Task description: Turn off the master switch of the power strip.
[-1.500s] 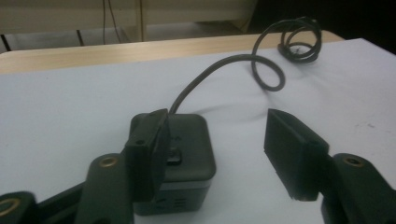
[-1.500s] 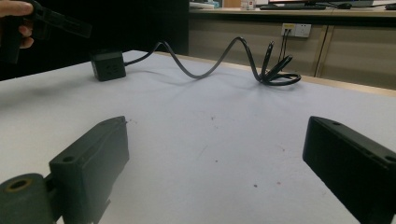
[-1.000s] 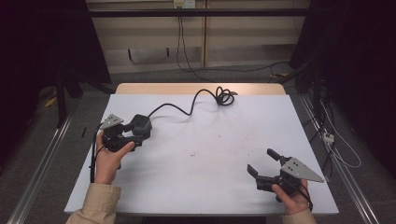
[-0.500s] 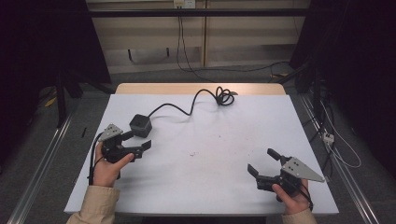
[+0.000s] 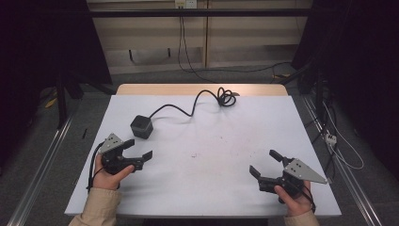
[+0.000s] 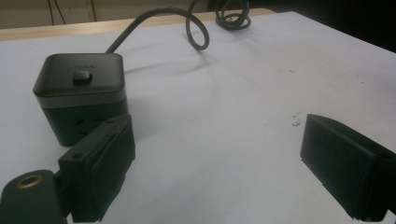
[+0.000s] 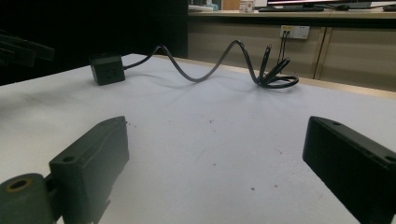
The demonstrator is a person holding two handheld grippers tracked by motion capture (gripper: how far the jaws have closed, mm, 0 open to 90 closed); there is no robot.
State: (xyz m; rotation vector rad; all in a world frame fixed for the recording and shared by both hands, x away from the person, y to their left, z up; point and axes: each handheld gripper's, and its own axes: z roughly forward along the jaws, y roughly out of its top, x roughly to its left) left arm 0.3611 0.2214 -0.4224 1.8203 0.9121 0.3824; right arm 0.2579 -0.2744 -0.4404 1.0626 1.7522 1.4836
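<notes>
No legible txt, labels or nos. anywhere.

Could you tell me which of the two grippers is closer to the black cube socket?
The left gripper: its open jaws sit just short of the cube socket, while the right gripper rests far across the table.

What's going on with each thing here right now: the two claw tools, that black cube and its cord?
left gripper: jaws open, nothing between them, just been opening, apart from the cube.
right gripper: jaws open, empty, low over the table.
black cube: upright on the table, free.
cord: attached to the cube, far end coiled loosely.
</notes>
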